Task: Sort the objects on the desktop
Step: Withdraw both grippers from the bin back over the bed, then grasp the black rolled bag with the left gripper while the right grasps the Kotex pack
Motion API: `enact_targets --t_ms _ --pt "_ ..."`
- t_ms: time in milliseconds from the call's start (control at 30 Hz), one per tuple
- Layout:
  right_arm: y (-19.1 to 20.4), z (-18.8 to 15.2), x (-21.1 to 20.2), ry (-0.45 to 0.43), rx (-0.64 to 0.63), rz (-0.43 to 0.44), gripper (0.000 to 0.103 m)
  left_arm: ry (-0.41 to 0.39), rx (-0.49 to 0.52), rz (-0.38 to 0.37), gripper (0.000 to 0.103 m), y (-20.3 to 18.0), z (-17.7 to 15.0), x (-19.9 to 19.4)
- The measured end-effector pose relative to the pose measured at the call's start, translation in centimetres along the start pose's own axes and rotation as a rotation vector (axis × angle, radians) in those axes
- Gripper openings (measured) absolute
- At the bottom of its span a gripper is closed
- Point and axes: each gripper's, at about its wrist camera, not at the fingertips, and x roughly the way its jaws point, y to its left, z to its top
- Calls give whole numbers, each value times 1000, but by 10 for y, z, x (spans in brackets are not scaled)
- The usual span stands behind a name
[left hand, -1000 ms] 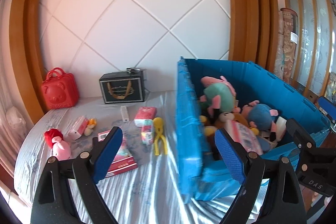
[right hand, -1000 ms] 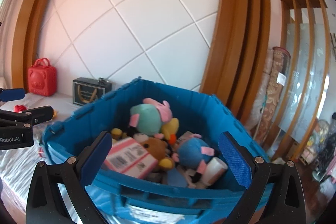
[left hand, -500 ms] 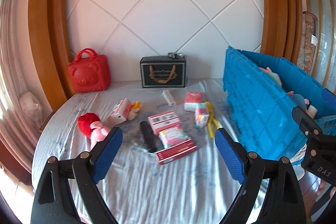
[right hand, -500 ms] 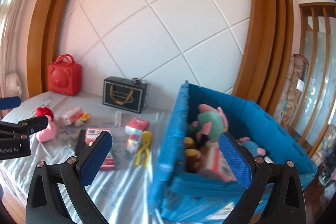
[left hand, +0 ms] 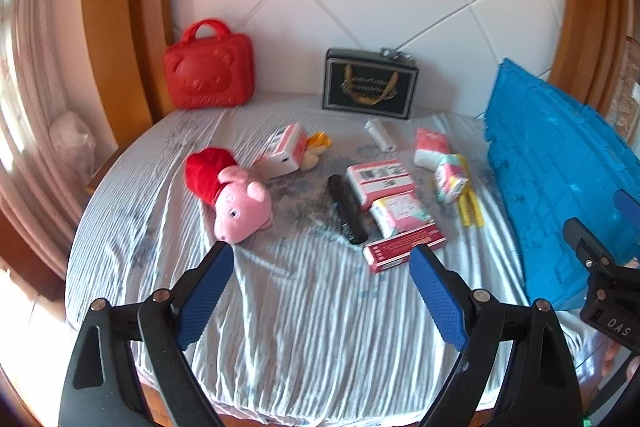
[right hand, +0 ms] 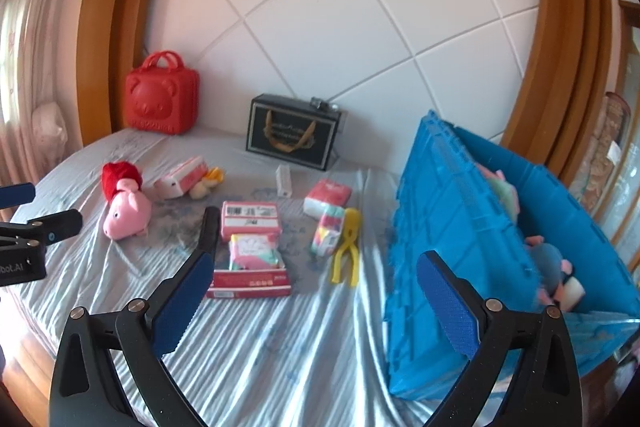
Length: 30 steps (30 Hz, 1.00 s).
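Loose things lie on the striped cloth: a pink pig plush [left hand: 240,209] [right hand: 126,211] with a red cap, a black comb [left hand: 347,209], pink boxes [left hand: 379,181] [right hand: 249,218], tissue packs [left hand: 430,145] [right hand: 327,195] and a yellow clip toy [left hand: 469,205] [right hand: 346,247]. The blue crate [left hand: 560,183] [right hand: 452,227] on the right holds plush toys [right hand: 552,263]. My left gripper [left hand: 322,269] hovers open over the near cloth, nothing between its blue pads. My right gripper [right hand: 316,277] is open too, in front of the boxes and the crate's wall.
A red bear-faced case [left hand: 209,69] [right hand: 162,99] and a black gift box [left hand: 370,85] [right hand: 294,133] stand against the white padded wall. Wooden frames flank the wall. The round table's cloth edge [left hand: 280,399] is close below my left gripper.
Both views have swung left from the crate to the loose things on the cloth and come lower and nearer. Both grippers stayed open.
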Motion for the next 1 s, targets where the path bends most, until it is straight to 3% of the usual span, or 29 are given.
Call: enact_targets --t_ms 467,667,1000 --pt "-15 -31 176 304 55 134 103 263 -177 233 90 73 -11 126" --pt "-16 -45 225 425 79 176 103 306 -188 204 90 63 -11 155" --pt "-24 -62 250 510 175 161 103 362 7 61 90 -5 12 243"
